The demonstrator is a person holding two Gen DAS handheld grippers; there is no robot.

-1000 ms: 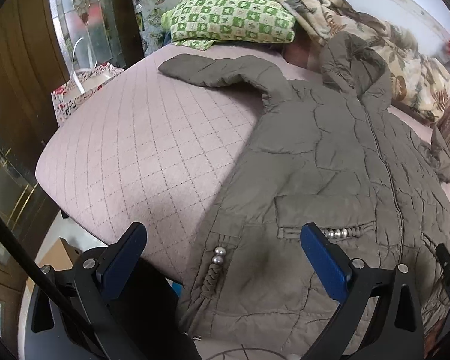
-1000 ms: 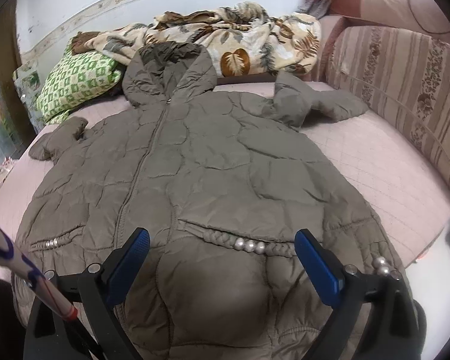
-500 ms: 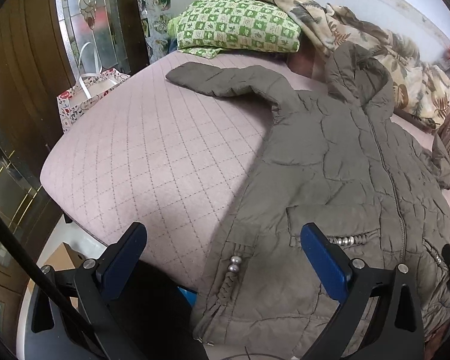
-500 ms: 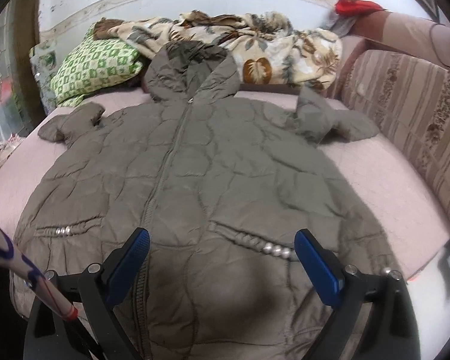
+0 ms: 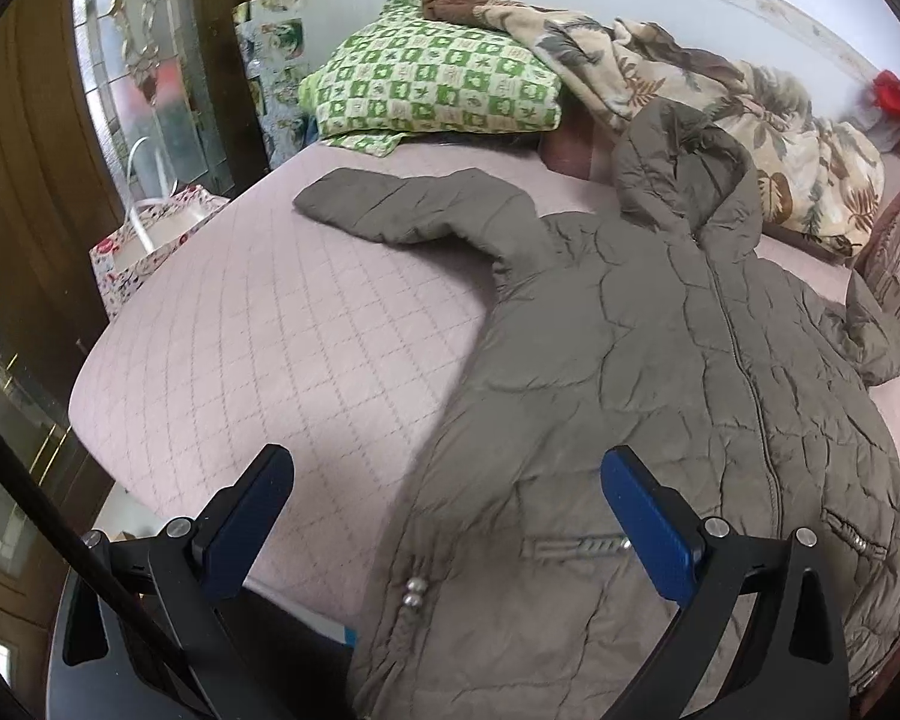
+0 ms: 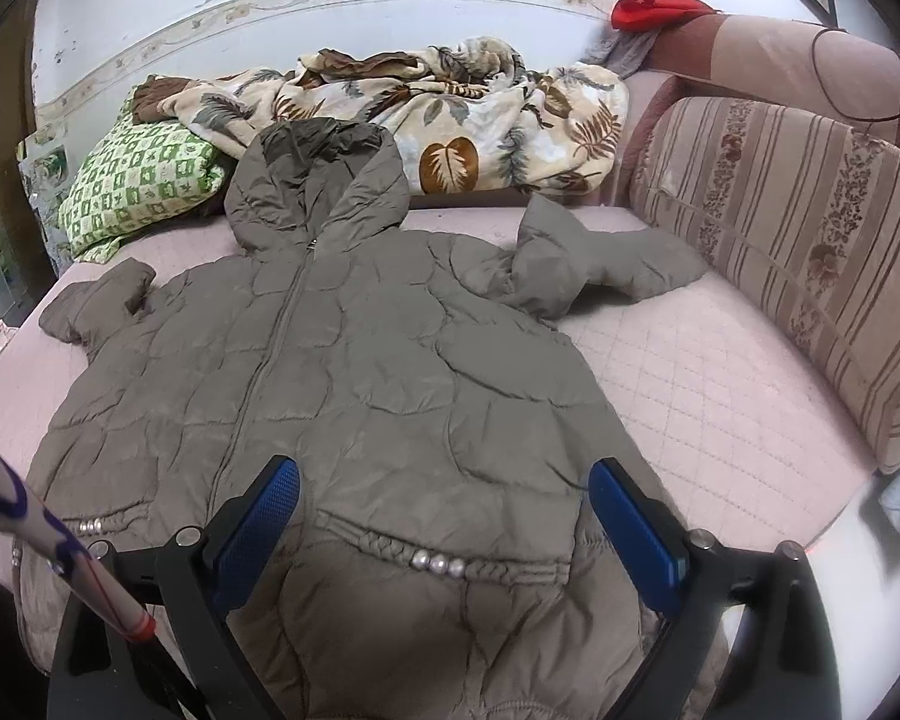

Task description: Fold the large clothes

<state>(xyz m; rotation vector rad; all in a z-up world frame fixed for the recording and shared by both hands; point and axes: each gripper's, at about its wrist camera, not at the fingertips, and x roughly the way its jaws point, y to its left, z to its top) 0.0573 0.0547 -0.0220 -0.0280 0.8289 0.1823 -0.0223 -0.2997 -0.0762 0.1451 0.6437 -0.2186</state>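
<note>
On the pink quilted bed cover [image 5: 258,348], left to right: a green checked pillow [image 5: 432,90] at the head, then a grey-brown quilted hooded coat [image 6: 354,372] spread flat, front up and zipped, sleeves out to either side, beside a striped sofa back [image 6: 798,252]. Left gripper [image 5: 444,516] hangs spread wide over the coat's hem edge, grasping nothing; right gripper [image 6: 444,516] likewise gapes empty above the pearl-trimmed pocket [image 6: 438,564].

grey coat [image 6: 354,372] spread flat, right tongs [image 6: 444,516] parted

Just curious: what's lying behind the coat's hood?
Behind the hood a leaf-print blanket lies heaped, a green checked pillow beside it. Whatever is beneath the heap is covered.
</note>
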